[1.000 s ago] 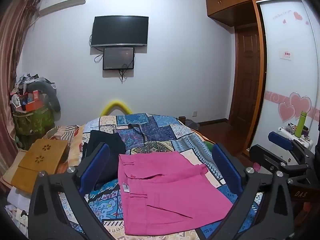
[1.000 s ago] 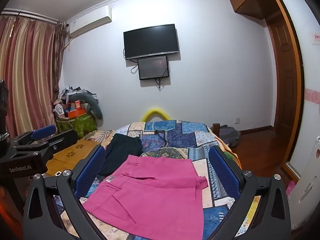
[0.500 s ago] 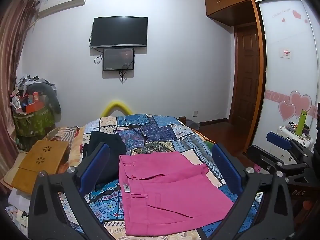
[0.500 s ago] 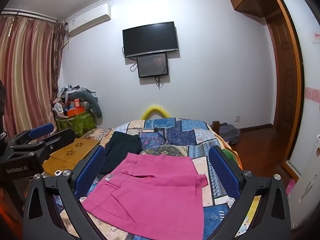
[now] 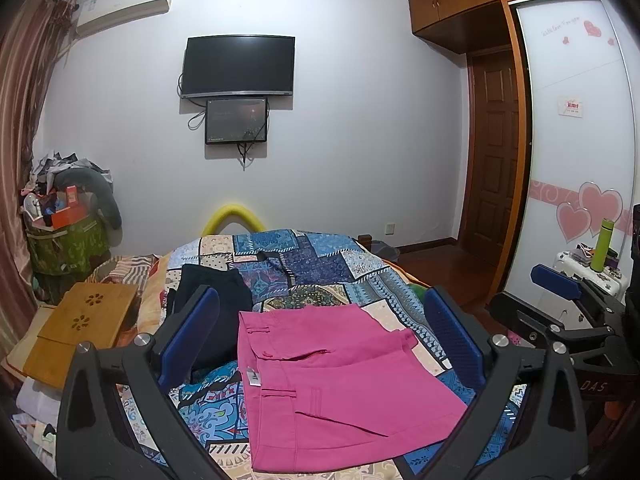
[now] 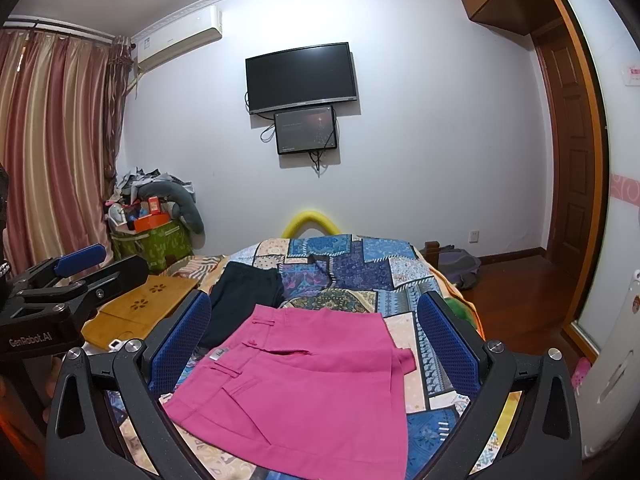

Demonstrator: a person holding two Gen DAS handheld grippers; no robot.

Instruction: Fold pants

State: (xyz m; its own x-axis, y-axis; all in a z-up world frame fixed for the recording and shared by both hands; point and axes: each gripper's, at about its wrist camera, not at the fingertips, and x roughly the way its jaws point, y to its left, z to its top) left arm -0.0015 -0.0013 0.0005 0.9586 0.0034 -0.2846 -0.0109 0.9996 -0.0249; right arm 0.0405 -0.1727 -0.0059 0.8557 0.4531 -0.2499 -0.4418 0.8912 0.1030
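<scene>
A: Left wrist view first. Where are the pants?

B: The pink pants (image 5: 340,384) lie folded on the bed (image 5: 320,264), on its patchwork cover, waistband toward the left. A dark garment (image 5: 212,300) lies just beside them, to their upper left. The left hand-held gripper (image 5: 320,332) hangs above the pants, released, nothing between its blue pads (image 5: 190,332). The right hand-held gripper (image 5: 560,292) shows at the right edge.

A: And the right wrist view?

B: The same pants (image 6: 304,380), lying flat. The right hand-held gripper (image 6: 314,344) is spread wide and empty over them. The left hand-held gripper (image 6: 72,272) sits at the left edge, near a wooden tray (image 6: 136,312).
</scene>
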